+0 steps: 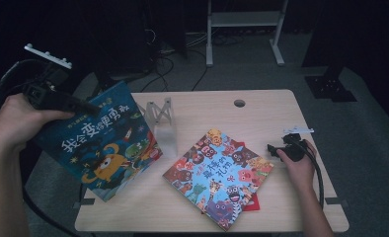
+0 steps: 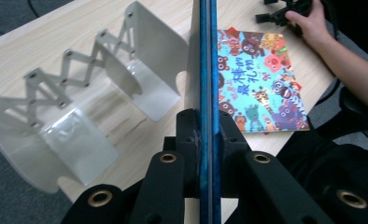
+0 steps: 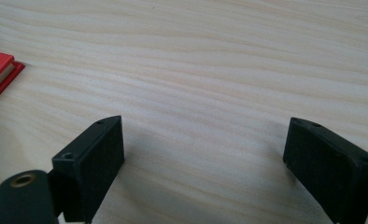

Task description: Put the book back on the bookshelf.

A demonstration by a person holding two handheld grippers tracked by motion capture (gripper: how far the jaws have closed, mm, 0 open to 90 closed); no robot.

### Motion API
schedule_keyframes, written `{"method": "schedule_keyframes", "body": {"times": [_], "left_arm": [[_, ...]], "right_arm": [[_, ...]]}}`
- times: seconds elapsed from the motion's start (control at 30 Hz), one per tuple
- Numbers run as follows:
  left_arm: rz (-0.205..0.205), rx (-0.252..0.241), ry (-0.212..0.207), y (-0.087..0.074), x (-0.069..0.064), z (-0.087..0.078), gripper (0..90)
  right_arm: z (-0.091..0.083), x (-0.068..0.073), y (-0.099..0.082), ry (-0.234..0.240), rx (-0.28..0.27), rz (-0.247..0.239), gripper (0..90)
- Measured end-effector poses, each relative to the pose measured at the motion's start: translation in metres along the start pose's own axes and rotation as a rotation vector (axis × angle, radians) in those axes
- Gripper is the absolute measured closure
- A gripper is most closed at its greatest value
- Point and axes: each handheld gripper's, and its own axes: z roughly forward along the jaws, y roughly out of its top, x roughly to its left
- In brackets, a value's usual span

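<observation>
High view: fixed above the near side, facing forward and down, taking in the whole table [image 1: 261, 106]. Left gripper view: rides the left tongs [image 2: 205, 135], raised, looking across the table toward the far hand. Right gripper view: very close, low over bare wood. High and left views share the bookend [image 2: 102, 88] and the colourful book [image 1: 217, 175].

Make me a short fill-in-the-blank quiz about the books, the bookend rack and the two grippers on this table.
1. The left gripper is shut on the ____ picture book.
2. The right gripper rests on the wooden table with its jaws ____.
3. The white expandable bookend rack holds ____ books.
4. Under the colourful animal picture book lies a ____ book.

Missing words: blue; open; no; red
</observation>
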Motion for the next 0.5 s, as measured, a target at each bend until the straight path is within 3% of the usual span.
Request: {"method": "schedule_keyframes", "body": {"times": [0.5], "left_arm": [[-0.093,0.009,0.065,-0.037,0.027,-0.017,82.2]], "right_arm": [[0.000,0.000,0.000,-0.004,-0.002,0.002,11.7]]}}
